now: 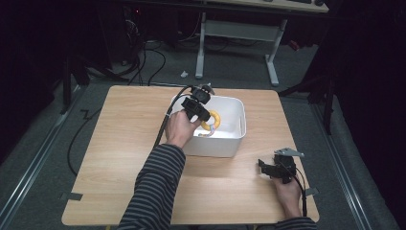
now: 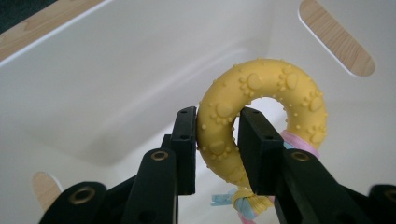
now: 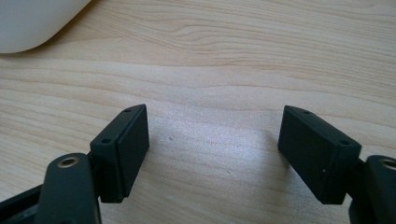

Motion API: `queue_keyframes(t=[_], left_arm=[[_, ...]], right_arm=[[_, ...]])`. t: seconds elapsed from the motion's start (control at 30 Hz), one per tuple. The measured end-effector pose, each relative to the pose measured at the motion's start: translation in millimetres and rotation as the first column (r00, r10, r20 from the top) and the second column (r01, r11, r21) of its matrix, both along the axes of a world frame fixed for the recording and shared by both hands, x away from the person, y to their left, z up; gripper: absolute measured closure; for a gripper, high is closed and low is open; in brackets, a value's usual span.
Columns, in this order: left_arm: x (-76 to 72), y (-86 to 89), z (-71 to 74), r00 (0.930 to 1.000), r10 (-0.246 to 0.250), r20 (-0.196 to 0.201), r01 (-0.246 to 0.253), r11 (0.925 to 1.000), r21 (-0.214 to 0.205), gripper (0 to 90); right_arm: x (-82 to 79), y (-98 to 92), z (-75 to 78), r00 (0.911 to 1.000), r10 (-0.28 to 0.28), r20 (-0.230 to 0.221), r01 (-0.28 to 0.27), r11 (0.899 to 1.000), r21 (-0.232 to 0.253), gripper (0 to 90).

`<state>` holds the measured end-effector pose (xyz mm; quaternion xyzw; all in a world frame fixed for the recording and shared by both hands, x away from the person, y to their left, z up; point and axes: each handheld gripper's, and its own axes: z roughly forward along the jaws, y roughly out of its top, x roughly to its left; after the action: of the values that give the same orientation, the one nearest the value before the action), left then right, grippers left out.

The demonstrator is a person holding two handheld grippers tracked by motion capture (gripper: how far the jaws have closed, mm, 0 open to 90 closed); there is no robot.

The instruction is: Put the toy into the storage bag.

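Note:
A yellow rubber ring toy [image 2: 261, 100] with raised paw prints and a pink and blue knotted rope at its base hangs inside the white bin [image 1: 237, 125]. My left gripper [image 2: 215, 119] is shut on the ring's left side, holding it above the bin's floor. From above, the ring toy [image 1: 212, 120] shows just right of the left gripper [image 1: 201, 111], which reaches over the bin's left wall. My right gripper [image 3: 212, 135] is open over bare wood, nothing between its jaws. It rests near the table's front right corner as the right gripper [image 1: 268, 167].
The wooden table [image 1: 124, 143] has free surface left of and in front of the bin. A corner of the white bin [image 3: 32, 23] lies ahead and to the left in the right gripper view. A desk frame [image 1: 239, 43] stands on the floor beyond the table.

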<state>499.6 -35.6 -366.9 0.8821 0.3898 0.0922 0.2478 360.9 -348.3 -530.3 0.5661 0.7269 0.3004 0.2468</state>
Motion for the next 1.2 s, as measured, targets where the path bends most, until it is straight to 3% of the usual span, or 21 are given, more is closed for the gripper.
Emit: queue_keyframes(t=[0.57,0.7,1.07,1.17,1.2], left_arm=[[-5.4,-7.2,-19.7,0.9963,-0.039,-0.077,0.042,0.9983,0.039,68.5],[-9.1,-7.7,-20.0,0.9954,-0.05,-0.081,0.052,0.9982,0.03,68.5],[-11.3,-9.5,-21.6,0.9958,-0.066,-0.063,0.07,0.9955,0.063,66.5],[-12.0,-8.3,-22.0,0.9967,-0.061,-0.052,0.064,0.997,0.044,58.4],[-11.8,-4.4,-18.7,0.9977,-0.05,-0.046,0.049,0.9988,-0.005,57.7]], right_arm=[[0.3,0.2,-0.1,1.0,0.0,0.001,0.0,1.0,-0.001,24.7],[0.4,0.2,-0.1,1.0,0.001,0.001,-0.001,1.0,0.0,24.7],[0.5,0.7,-0.1,1.0,0.01,0.0,-0.01,1.0,0.001,24.7],[0.3,0.8,-0.1,0.9999,0.011,0.0,-0.011,1.0,0.002,24.7],[0.2,0.8,0.0,0.9999,0.012,-0.001,-0.012,1.0,0.003,24.7]])
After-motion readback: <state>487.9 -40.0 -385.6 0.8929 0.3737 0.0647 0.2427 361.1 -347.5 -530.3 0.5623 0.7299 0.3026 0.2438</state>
